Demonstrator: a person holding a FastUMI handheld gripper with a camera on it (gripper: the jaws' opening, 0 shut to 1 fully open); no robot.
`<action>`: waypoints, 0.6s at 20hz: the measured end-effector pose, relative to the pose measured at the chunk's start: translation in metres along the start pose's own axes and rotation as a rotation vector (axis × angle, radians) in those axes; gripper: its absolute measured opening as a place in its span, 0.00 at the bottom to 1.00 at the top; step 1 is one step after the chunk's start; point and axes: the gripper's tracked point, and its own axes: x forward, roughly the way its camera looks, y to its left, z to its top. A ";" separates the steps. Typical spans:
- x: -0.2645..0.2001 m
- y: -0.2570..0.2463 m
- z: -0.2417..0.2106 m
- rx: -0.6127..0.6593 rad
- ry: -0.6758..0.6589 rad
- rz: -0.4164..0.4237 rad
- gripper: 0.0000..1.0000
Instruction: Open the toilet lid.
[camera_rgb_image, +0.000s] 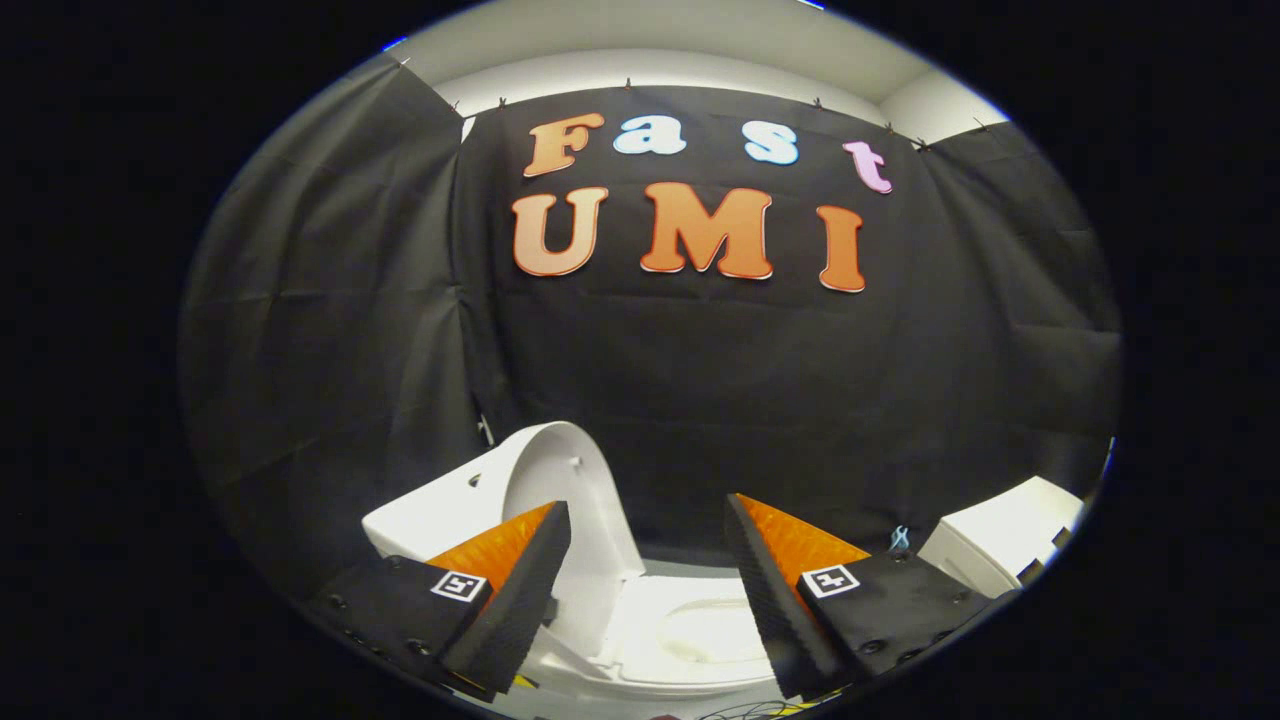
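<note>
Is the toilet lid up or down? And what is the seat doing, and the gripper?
toilet lid: up, standing raised behind the left finger.
toilet seat: down on the bowl, showing between the fingers.
gripper: open, fingers spread wide, holding nothing.

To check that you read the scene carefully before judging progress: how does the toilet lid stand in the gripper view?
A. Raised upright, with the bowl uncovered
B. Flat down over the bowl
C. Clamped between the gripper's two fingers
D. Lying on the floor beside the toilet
A: the toilet lid stands upright behind the uncovered bowl, while the gripper is open and its fingers touch nothing.
</note>
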 end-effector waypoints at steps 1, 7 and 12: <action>0.001 -0.018 0.006 0.016 -0.027 -0.017 0.99; -0.002 -0.106 0.011 0.039 -0.047 -0.113 0.98; -0.012 -0.150 0.039 0.020 -0.079 -0.162 0.98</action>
